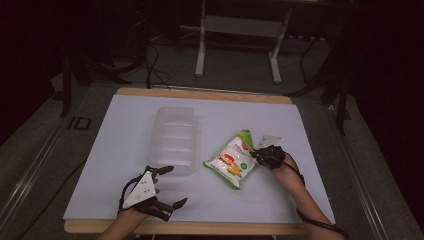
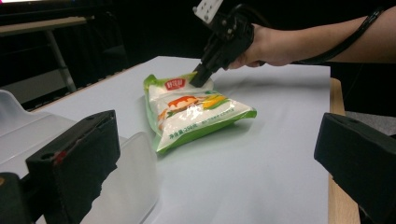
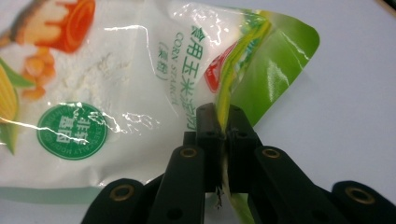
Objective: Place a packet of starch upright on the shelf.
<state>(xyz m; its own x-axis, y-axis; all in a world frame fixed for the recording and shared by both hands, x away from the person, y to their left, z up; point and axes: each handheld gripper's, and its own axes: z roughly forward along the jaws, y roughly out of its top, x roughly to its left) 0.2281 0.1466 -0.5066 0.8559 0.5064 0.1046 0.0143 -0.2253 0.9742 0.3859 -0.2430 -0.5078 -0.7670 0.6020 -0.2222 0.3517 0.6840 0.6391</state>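
Note:
A green and white bag of corn starch (image 1: 233,160) lies on the white table sheet (image 1: 125,150), right of the middle. My right gripper (image 1: 256,154) is shut on the bag's top seam at its right edge; in the right gripper view the jaws pinch the green seam (image 3: 223,114) of the bag (image 3: 93,93). The left gripper view shows the bag (image 2: 196,112) lying flat with the right gripper (image 2: 200,77) clamped on its far corner. My left gripper (image 1: 167,186) rests near the front left edge, open, with nothing between its jaws.
A clear plastic container (image 1: 173,137) stands left of the bag, its near corner (image 2: 126,177) just in front of the left gripper. A small clear wrapper (image 1: 270,140) lies behind the right gripper. The wooden table edge (image 1: 200,95) borders the sheet.

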